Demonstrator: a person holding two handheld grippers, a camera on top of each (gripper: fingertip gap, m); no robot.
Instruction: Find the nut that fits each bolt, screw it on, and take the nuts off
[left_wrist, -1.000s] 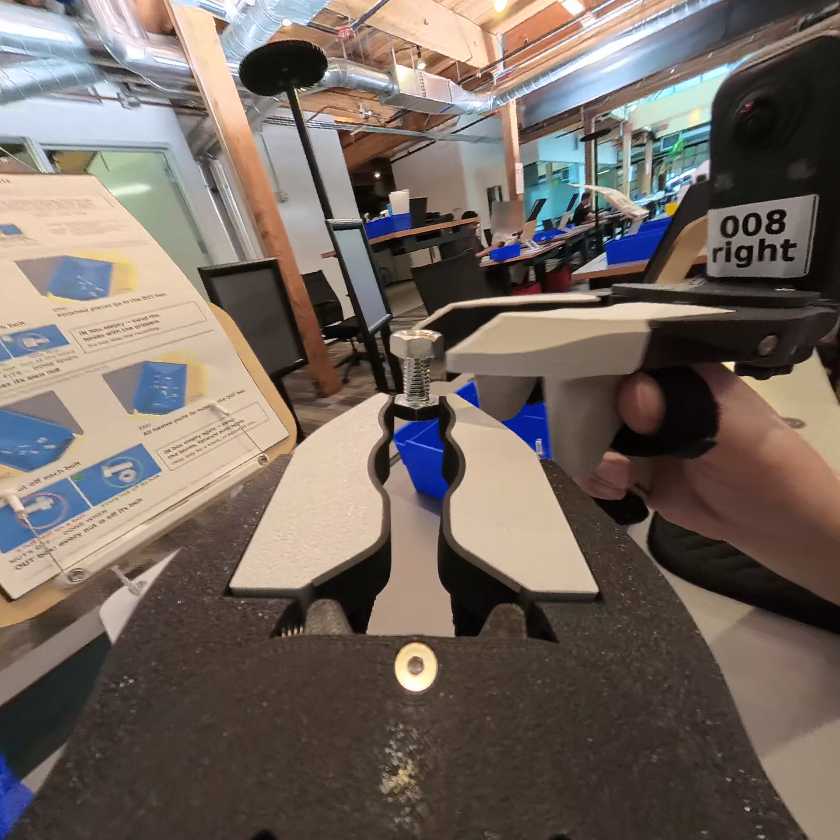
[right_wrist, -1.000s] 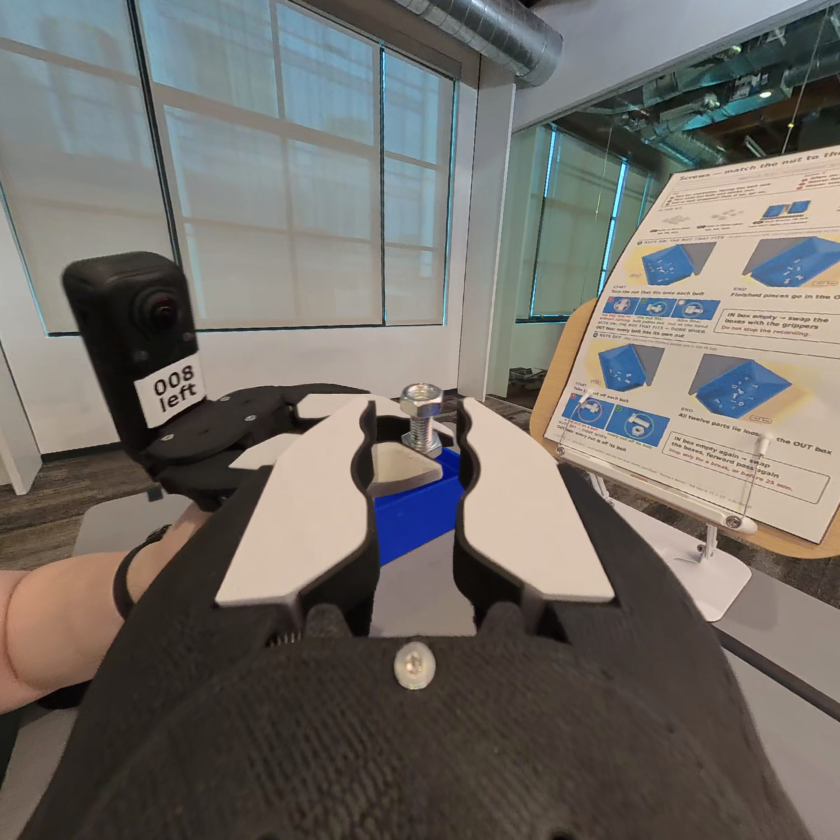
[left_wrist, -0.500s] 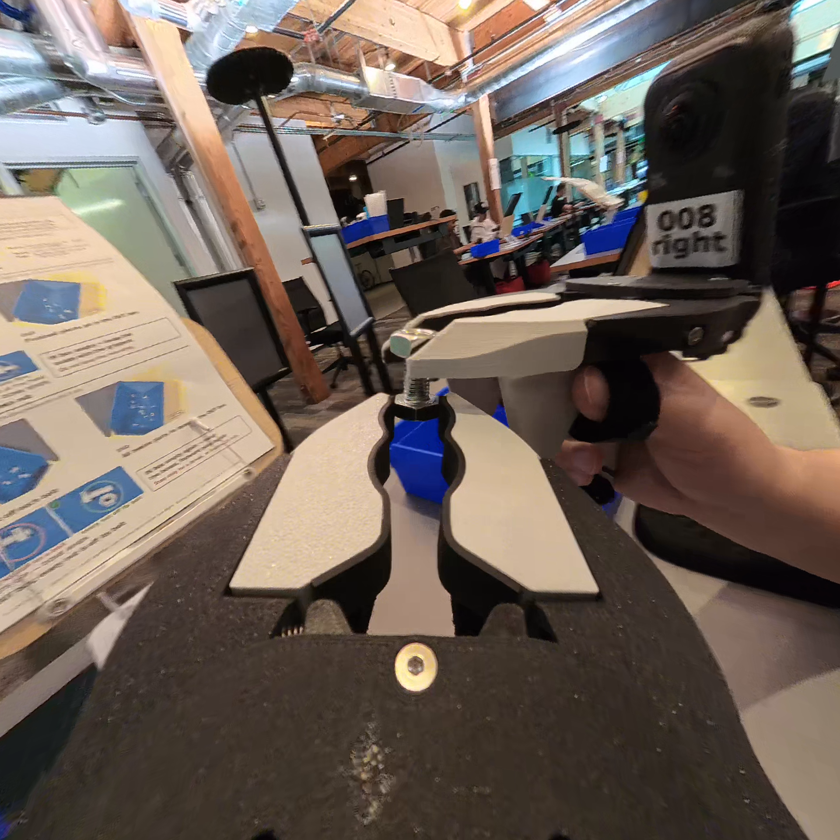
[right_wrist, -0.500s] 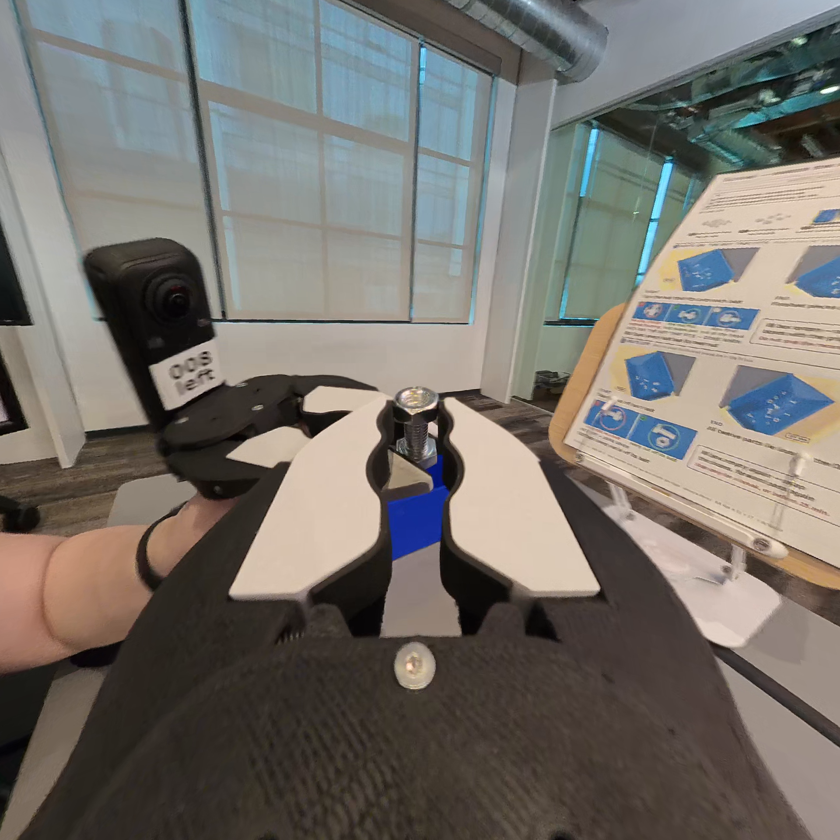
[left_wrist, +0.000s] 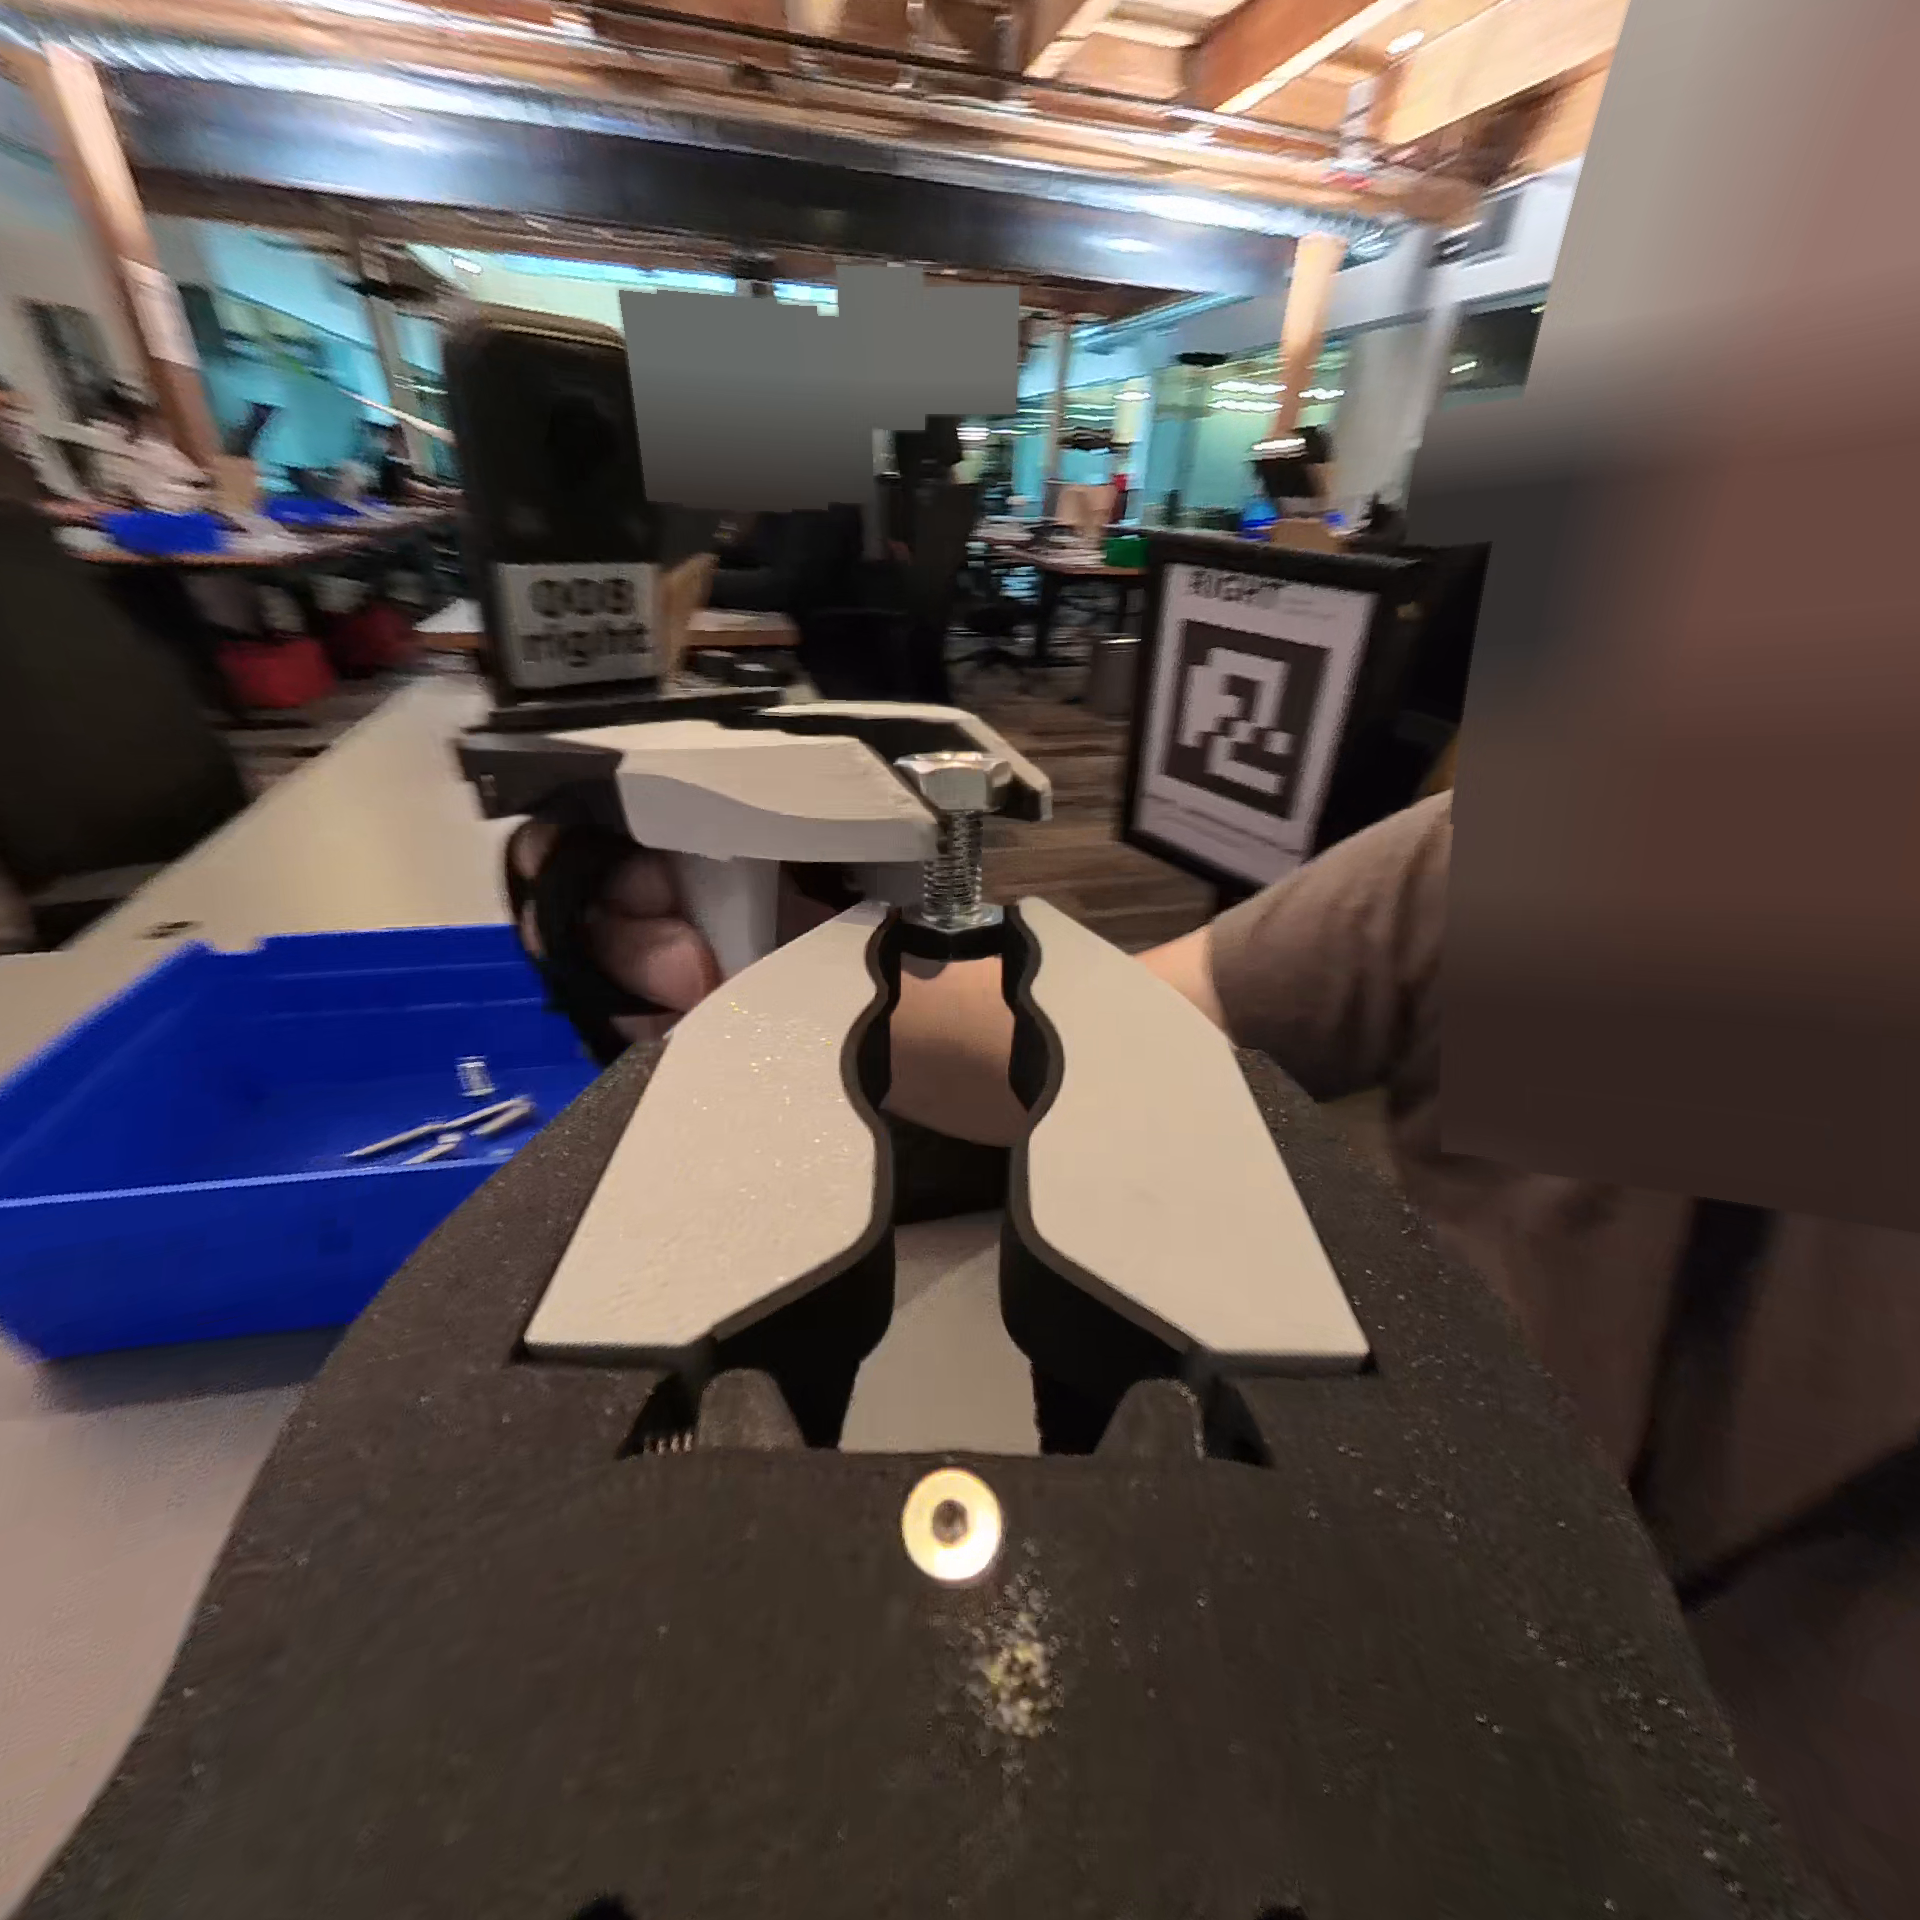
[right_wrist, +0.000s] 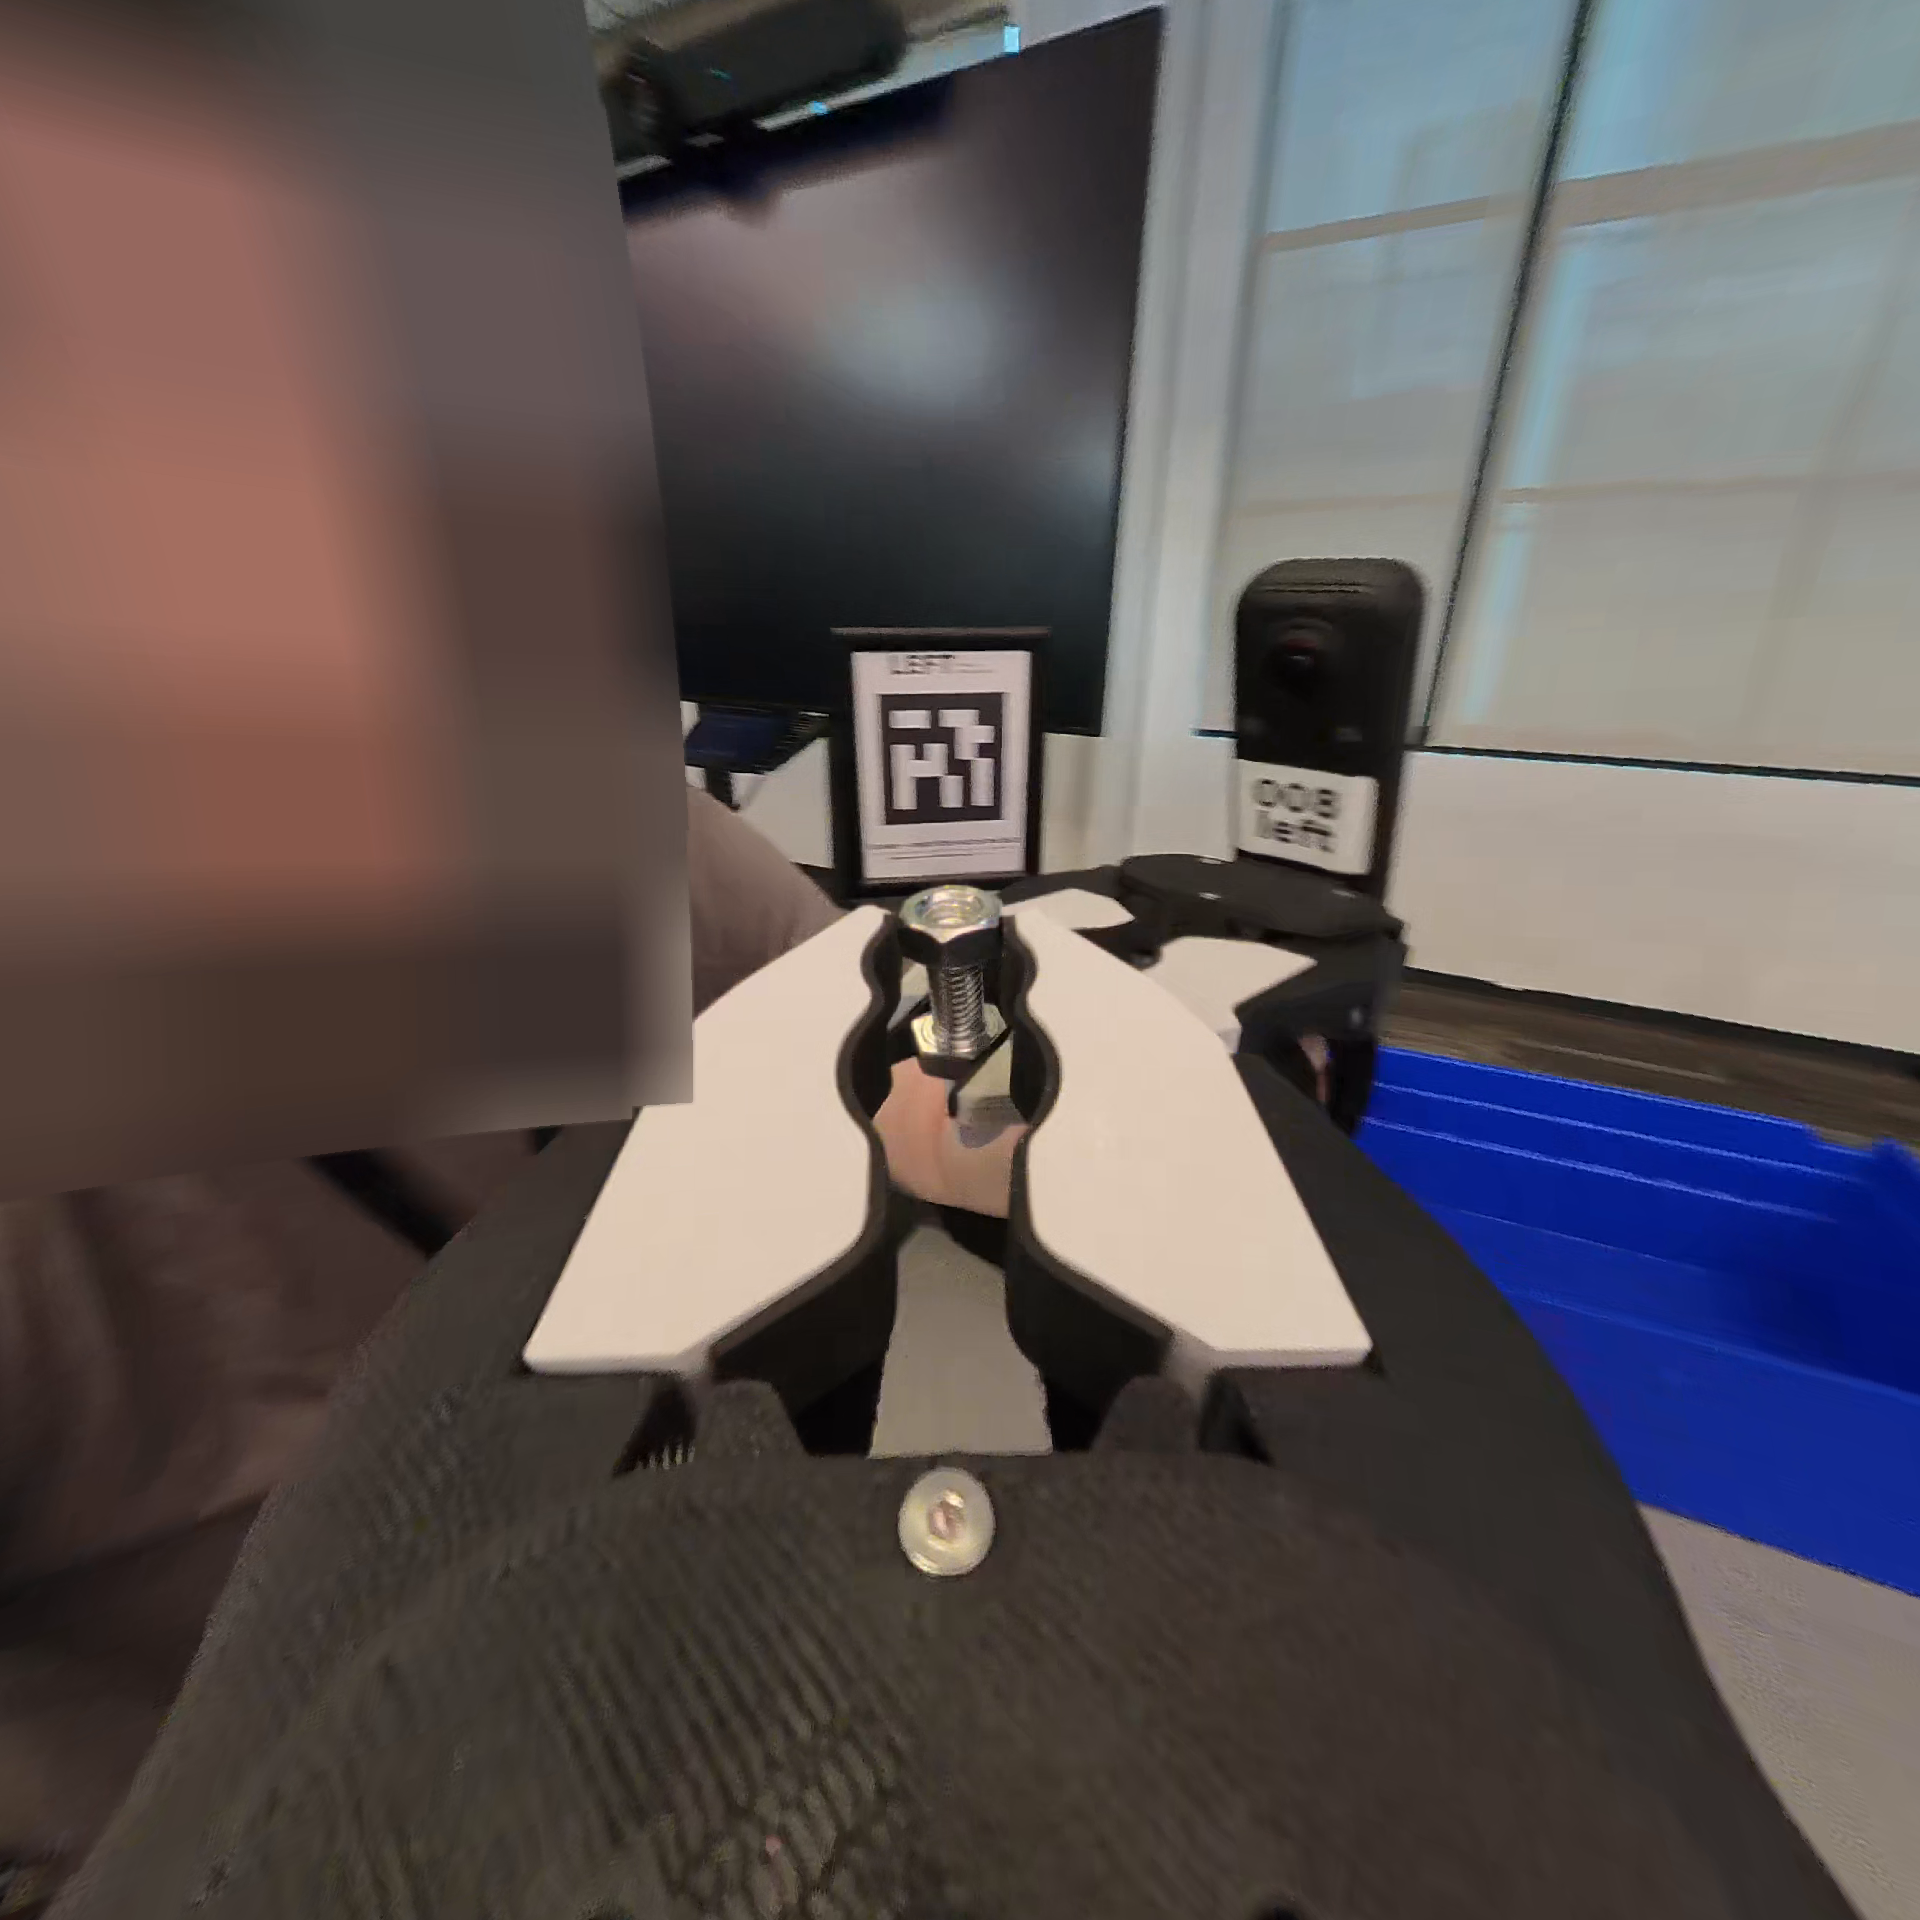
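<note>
Between the 2 grippers, held up above the table, a silver bolt (left_wrist: 954, 831) stands upright with its hex head on top and a nut (left_wrist: 951, 918) threaded on low down the shank. From where I stand, the left gripper (left_wrist: 951, 928) has its fingertips clenched on that nut, the 2 white fingers (left_wrist: 748, 1122) meeting only at the tips, with a wavy gap behind them. The right gripper (right_wrist: 948, 940) comes in from the side and pinches the bolt's head; in its own camera the head (right_wrist: 948, 925) sits squeezed between the tips, the threaded shank dropping toward the nut (right_wrist: 954, 1039) below. So each tool is grasping 1 end of the same fastener.

A hand (left_wrist: 623, 935) wraps the right gripper's handle, with a dark strap across the fingers. Off to the left gripper's left, a blue bin (left_wrist: 239, 1132) rests on the pale table (left_wrist: 312, 821), and a few loose silver pieces (left_wrist: 447, 1127) lie on its floor, well apart from the held bolt. A framed black and white marker card (left_wrist: 1247, 717) stands behind the grippers, and another one (right_wrist: 943, 764) shows in the right wrist view. Much of the background is smeared.
</note>
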